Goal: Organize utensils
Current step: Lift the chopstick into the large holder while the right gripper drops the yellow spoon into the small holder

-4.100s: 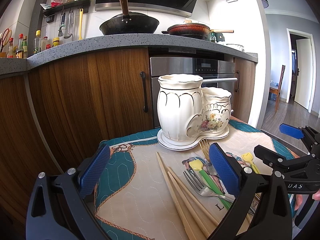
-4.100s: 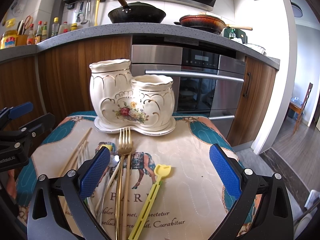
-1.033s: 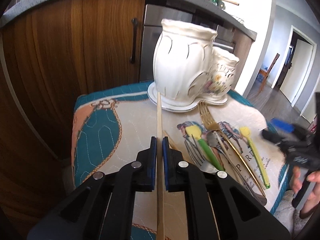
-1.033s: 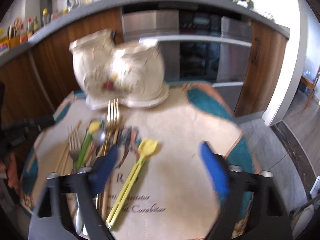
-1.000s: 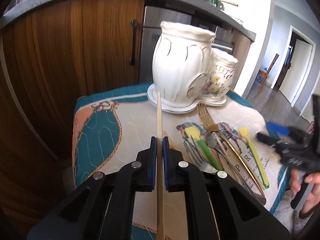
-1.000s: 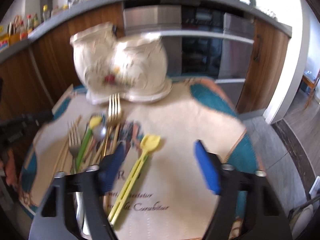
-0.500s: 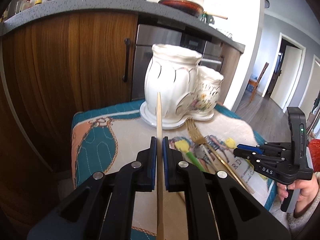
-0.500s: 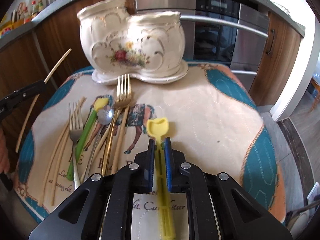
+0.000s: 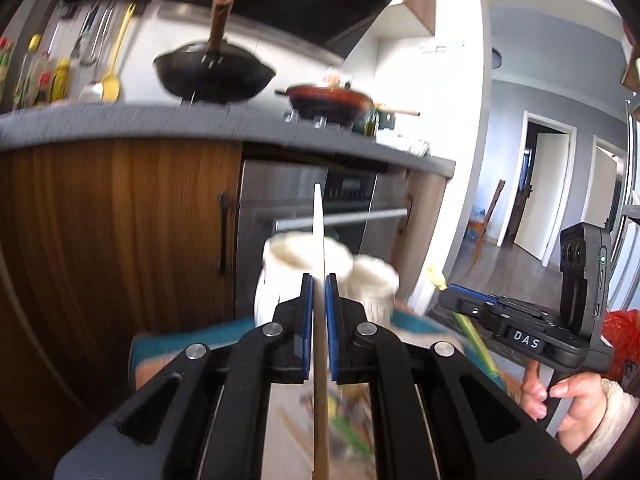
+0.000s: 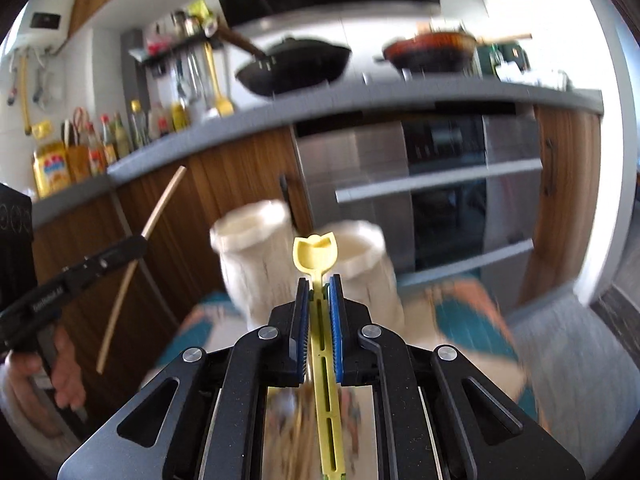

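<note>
While both views are smeared by motion, the grips read clearly. The left gripper [image 9: 319,284] has its blue pads pressed together on a single wooden chopstick [image 9: 319,232], which runs straight through the jaws and points up past the rim of the ceramic utensil holder [image 9: 296,276]. The right gripper [image 10: 319,285], whose jaws have just been closing, is clamped on the slotted handle of a yellow plastic utensil [image 10: 315,257]; its tulip-shaped head stands just beyond the fingertips, in front of the holder's two openings. Holder is white, two-compartment, standing on the patterned cloth [image 10: 460,316] at its far side, below the wooden cabinet front. Remaining utensils lie on the cloth under the grippers, too blurred to sort. In the left view, a hand [image 9: 568,404] holds the right gripper's handle. Both held items are clear of the cloth and outside the holder.
</note>
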Tool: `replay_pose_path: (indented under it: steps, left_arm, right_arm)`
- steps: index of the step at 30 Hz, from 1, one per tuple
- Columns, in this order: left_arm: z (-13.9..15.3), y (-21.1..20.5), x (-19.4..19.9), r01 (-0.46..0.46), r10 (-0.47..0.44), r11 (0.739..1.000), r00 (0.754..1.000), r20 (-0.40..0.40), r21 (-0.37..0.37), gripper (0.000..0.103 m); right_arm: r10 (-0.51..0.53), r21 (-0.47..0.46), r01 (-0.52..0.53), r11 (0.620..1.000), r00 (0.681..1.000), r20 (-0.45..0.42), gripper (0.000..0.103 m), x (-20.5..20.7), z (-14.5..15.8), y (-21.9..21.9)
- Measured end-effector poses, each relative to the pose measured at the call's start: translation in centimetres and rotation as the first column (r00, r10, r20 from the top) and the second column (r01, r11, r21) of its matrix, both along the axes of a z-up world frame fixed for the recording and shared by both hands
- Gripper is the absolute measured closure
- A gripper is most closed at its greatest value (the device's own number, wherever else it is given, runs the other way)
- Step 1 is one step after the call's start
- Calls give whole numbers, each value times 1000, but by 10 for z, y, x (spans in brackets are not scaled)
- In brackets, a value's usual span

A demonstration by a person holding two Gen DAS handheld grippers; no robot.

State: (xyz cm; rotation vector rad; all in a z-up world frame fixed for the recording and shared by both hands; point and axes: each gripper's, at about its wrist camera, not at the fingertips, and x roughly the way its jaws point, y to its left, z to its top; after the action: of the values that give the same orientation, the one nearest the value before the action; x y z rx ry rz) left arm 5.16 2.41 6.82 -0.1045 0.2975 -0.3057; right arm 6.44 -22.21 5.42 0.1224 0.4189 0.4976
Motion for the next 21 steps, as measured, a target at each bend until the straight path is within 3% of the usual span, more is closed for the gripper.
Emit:
replay_pose_path:
  steps: [6,15,21]
  left_arm:
    - [32,-6,51,18,-13,998,997,83,-60,97]
    - [47,-28,108,5,6,998,986,165,-69,97]
    - [28,-37,132,-54,57,998,984,170,-23,97]
  right_arm:
    - [-20,111,9,994,995,100,92,53,29,12]
    - [-45,278,37,960,999,23,92,126,13,10]
    - [-93,233,78,969,994,55,92,135,3,18]
